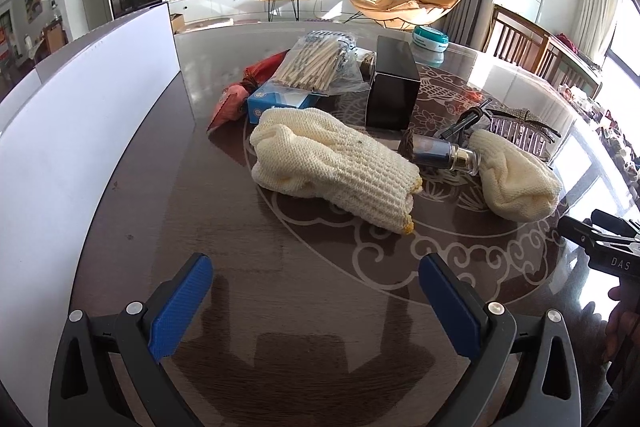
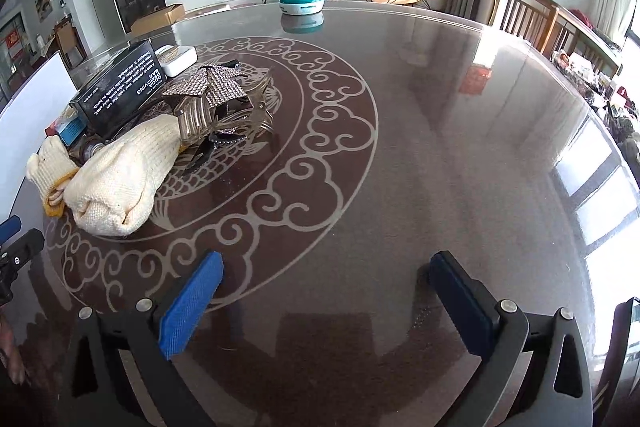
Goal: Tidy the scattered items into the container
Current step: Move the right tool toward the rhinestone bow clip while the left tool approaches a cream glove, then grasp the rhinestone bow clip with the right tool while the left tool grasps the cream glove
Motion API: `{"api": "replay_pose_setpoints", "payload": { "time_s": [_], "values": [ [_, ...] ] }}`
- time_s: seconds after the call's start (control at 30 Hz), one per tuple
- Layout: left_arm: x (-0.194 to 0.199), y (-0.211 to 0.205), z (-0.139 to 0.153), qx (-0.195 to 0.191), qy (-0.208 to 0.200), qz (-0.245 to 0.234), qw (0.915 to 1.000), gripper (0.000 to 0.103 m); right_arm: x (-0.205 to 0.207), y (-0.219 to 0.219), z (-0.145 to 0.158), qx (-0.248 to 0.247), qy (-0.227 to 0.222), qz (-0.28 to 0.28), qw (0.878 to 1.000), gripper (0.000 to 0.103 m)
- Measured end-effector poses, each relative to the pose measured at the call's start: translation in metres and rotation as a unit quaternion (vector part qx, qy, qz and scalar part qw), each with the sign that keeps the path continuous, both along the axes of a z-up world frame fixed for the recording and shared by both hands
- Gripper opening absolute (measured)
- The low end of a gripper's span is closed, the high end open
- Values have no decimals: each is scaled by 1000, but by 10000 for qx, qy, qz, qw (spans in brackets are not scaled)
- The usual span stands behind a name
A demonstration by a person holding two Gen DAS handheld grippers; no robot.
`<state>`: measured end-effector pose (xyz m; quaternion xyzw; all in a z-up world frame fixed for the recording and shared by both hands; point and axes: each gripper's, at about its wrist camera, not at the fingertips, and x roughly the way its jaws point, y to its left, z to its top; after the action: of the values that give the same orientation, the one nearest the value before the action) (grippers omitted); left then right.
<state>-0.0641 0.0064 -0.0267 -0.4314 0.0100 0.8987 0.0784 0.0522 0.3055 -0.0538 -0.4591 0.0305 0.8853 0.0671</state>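
While both grippers hang low over the glossy round table [image 2: 440, 147], the scattered things lie ahead, near to far:

Left gripper [image 1: 316, 303]: jaws spread wide, blue pads bare, nothing between them.
Right gripper [image 2: 326, 301]: jaws equally wide apart, holding nothing, over bare tabletop.
Near glove [image 1: 336, 167]: cream knit, folded double, yellow-edged cuff toward the left gripper; it lies on the pale scroll pattern.
Second glove [image 1: 516, 179]: same cream knit, bunched, to the right of the first, apart from it.
Bottle [image 1: 440, 151]: small, dark blue, gold neck and clear cap, lying on its side between the gloves, cap touching the second glove.
Hair claw [image 2: 224, 107]: metallic, with a rhinestone bow, just beyond the second glove.
Black box [image 1: 394, 87]: upright behind the bottle.
Chopstick bag [image 1: 316, 65]: clear bag of pale sticks atop a blue box [image 1: 276, 103], a red packet [image 1: 240, 95] beside.
Container [image 1: 80, 131]: white wall along the left edge.
Teal tub [image 2: 302, 3]: farthest, alone.
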Motion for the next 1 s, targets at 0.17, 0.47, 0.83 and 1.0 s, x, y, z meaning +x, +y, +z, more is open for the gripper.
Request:
{"api": "replay_pose_setpoints", "payload": {
  "time_s": [0.17, 0.47, 0.83, 1.0],
  "values": [
    [0, -3, -1, 39, 9, 23, 10000, 103, 0, 0, -2, -12, 0, 21, 10000, 103],
    [0, -9, -1, 147, -12, 230, 9996, 103, 24, -69, -3, -11, -6, 1608, 9870, 103],
    [-1, -6, -1, 68, -12, 270, 9996, 103, -25, -103, -5, -17, -38, 2242, 9745, 103],
    [-1, -7, -1, 94, -19, 280, 9996, 103, -43, -119, -4, -9, -48, 2622, 9650, 103]
  ]
}}
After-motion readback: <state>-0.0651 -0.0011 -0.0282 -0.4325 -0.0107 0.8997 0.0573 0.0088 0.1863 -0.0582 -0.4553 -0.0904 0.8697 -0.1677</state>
